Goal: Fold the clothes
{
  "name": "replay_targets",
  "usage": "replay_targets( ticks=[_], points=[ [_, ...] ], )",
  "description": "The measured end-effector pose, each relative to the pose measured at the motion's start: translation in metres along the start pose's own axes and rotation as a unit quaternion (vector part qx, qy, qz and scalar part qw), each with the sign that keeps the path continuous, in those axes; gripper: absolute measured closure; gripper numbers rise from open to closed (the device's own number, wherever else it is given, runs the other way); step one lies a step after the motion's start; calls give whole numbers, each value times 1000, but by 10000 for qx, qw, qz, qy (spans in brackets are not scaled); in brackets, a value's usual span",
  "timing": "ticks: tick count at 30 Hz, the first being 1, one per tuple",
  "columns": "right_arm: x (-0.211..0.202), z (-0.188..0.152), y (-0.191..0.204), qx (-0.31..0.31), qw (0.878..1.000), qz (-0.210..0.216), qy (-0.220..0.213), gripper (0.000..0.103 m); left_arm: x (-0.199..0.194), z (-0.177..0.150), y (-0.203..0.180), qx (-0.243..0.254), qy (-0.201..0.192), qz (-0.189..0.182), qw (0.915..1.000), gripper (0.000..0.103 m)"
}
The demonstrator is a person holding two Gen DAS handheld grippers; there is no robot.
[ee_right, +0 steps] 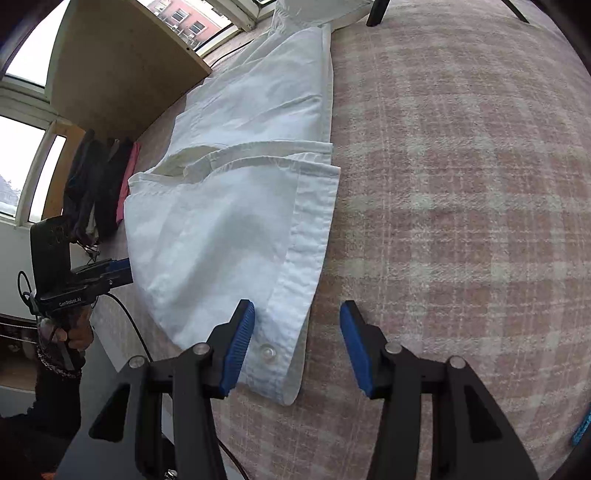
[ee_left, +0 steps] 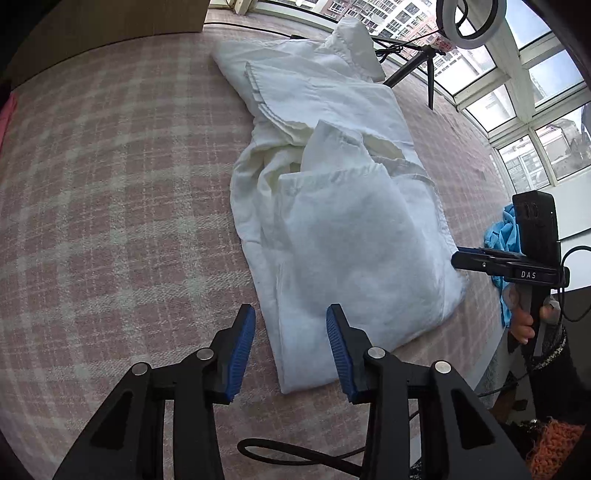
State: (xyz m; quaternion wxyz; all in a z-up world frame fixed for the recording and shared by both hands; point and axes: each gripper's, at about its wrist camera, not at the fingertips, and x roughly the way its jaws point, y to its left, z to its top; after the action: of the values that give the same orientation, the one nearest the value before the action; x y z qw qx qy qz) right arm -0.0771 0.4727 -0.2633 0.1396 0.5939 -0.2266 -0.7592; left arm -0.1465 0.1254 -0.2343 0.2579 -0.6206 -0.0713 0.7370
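One white shirt, partly folded, lies lengthwise on a pink plaid cover, running from lower centre to upper centre of the left wrist view. A folded panel rests on top; hemmed edges lie in overlapping layers mid-garment; collar end toward the window at top.

Left gripper: jaws spread, holding nothing, blue pads either side of the shirt's near corner at bottom centre of its view. Open cover fills the whole left half of that frame.

Right gripper: jaws spread, empty. The buttoned placket edge and its corner lie between the pads, one button just beside the left pad. Bare cover fills the right half of this view.

Also seen: blue cloth at the right edge of the left view, behind the other gripper; dark and pink garments at the left of the right view; ring light on a tripod, upper right; wooden board, upper left.
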Motion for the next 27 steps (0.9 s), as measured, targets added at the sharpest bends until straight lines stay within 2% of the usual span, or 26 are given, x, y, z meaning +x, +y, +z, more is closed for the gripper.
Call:
replay_targets(
  ticks=[1,2,3,6,9,12,14,16,19,20,21,22,23,24,25,27],
  points=[
    [2,1,6,-115,9999,-17,59,68,5,-4,-2,11,51,4,10000,100],
    [4,2,11,-229,9997,-34,118,82,7,-4,-4,44,86,66,9999,101],
    [6,4,17,-359,9991,-74,190,92,5,-7,-5,77,91,136,9998,101],
    [7,2,23,-724,9954,-498,394,92,-2,-17,2,-127,92,206,9997,100],
    [2,5,23,-881,9923,-813,317,87,-11,-19,5,-183,2,548,9983,101],
    [-24,15,33,-878,9892,-1133,-309,82,-27,-13,-4,-87,-246,876,9958,100],
    [-39,21,46,-1069,9873,-958,-683,82,-20,2,-25,226,-265,659,9972,94],
    [-35,28,60,-1252,9879,-655,-634,82,-13,17,-46,538,-283,441,9972,89],
    [-7,33,76,-1601,9841,-645,-414,82,-3,40,-77,1005,-310,113,9944,88],
    [5,35,81,-1714,9826,-625,-336,82,3,48,-84,1114,-290,130,9933,86],
    [18,36,84,-1803,9816,-580,-248,82,17,54,-77,1075,-178,548,9925,85],
    [32,40,87,-1876,9801,-635,-161,82,29,59,-68,1001,-63,961,9903,89],
    [46,43,88,-2011,9757,-864,-80,83,36,59,-54,803,26,1220,9893,96],
    [57,46,89,-2140,9708,-1085,-35,86,35,57,-41,555,4,1049,9929,101],
    [56,48,89,-2214,9669,-1266,-107,96,32,56,-30,318,-23,893,9955,101],
    [42,52,85,-2116,9666,-1431,-188,94,15,53,-28,169,-184,844,9961,101]
  ],
)
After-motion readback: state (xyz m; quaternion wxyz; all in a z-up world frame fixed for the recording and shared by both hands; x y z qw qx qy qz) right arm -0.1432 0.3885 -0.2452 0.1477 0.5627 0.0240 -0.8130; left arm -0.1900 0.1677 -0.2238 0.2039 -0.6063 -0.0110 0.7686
